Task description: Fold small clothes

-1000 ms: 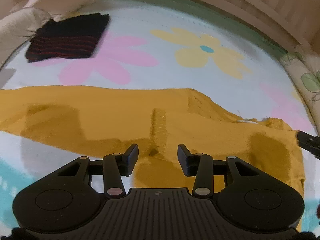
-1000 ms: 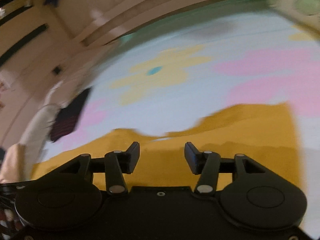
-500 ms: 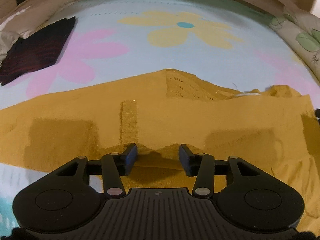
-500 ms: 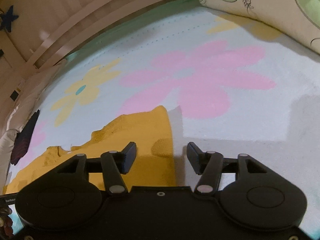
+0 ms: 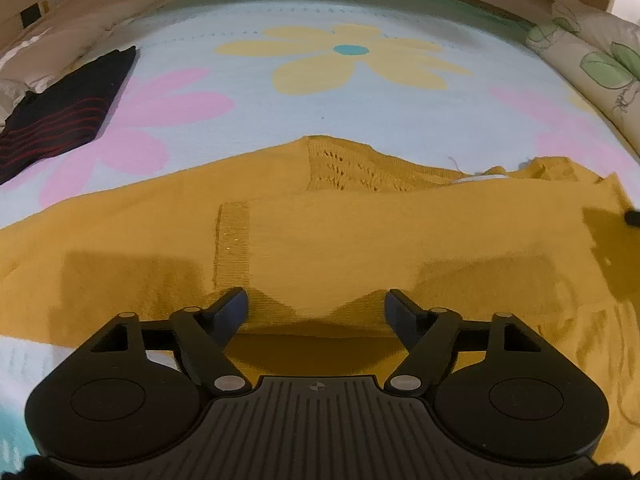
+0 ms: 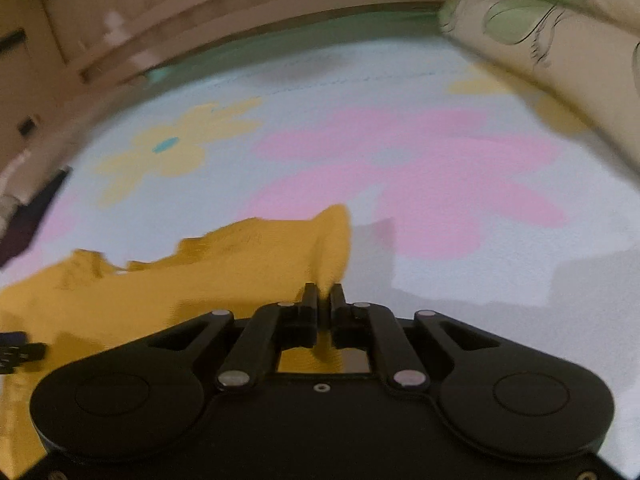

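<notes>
A mustard-yellow knit garment (image 5: pixel 360 232) lies spread across the flowered mat, its lace-knit part toward the far side. My left gripper (image 5: pixel 316 306) hovers low over the near edge of the garment with its jaws opening wide; a raised fold of the cloth lies between the fingers, and the pads do not press on it. In the right wrist view the same yellow garment (image 6: pixel 224 264) ends in a raised corner. My right gripper (image 6: pixel 324 296) is shut on that corner's edge. A black fingertip of the right gripper (image 5: pixel 632 218) shows at the left view's right edge.
A folded black garment with red stripes (image 5: pixel 68 108) lies at the far left of the mat. A cream pillow with green leaf print (image 5: pixel 592 68) lines the right side. The pale blue mat (image 5: pixel 256 120) with pink and yellow flowers stretches beyond the garment to a wooden bed frame (image 6: pixel 240 20).
My left gripper's jaws have spread much wider over the garment's near edge. My right gripper has closed on the garment's right corner, which now stands lifted.
</notes>
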`<state>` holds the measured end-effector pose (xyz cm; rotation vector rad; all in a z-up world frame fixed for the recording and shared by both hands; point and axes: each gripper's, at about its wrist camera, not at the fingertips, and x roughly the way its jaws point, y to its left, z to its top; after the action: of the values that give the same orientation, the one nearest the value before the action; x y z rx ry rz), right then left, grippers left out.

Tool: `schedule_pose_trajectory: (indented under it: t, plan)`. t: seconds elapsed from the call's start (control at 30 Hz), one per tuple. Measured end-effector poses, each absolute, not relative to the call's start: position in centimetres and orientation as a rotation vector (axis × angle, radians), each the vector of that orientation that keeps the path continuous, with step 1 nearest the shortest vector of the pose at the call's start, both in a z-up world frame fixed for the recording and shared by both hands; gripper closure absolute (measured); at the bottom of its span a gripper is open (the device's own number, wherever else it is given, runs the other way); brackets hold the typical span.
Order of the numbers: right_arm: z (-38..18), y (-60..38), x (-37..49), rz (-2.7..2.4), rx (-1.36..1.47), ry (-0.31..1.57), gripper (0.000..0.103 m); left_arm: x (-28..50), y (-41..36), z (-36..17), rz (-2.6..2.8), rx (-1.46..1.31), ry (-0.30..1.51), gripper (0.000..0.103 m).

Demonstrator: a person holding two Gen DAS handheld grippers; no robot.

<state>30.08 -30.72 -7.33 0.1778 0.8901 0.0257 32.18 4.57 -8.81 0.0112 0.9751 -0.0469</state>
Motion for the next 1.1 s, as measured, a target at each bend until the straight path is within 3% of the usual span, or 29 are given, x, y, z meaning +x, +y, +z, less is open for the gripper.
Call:
schedule_pose_trajectory:
  t: [0.17, 0.23, 0.5, 0.8, 1.1]
  plan:
    - [-8.0, -31.0, 29.9, -0.004, 0.184, 0.917, 0.070, 31.6, 3.8, -9.2, -0.023, 0.032, 0.940, 0.022]
    - [-7.2, -30.9, 29.9, -0.013, 0.191, 0.900, 0.042, 31.7, 3.8, -9.1, -0.030, 0.032, 0.945, 0.019]
    - [-1.8, -29.2, 28.1, 0.053, 0.232, 0.818, 0.004, 31.8, 5.3, -8.5, -0.128, -0.006, 0.968, 0.016]
    - [0.7, -23.9, 24.9, 0.158, 0.180, 0.843, 0.000, 29.9, 9.5, -5.1, -0.047, -0.102, 0.896, 0.016]
    - [1.2, -18.8, 21.3, 0.266, 0.158, 0.887, 0.000, 27.9, 19.3, -4.1, 0.157, -0.296, 0.878, 0.016]
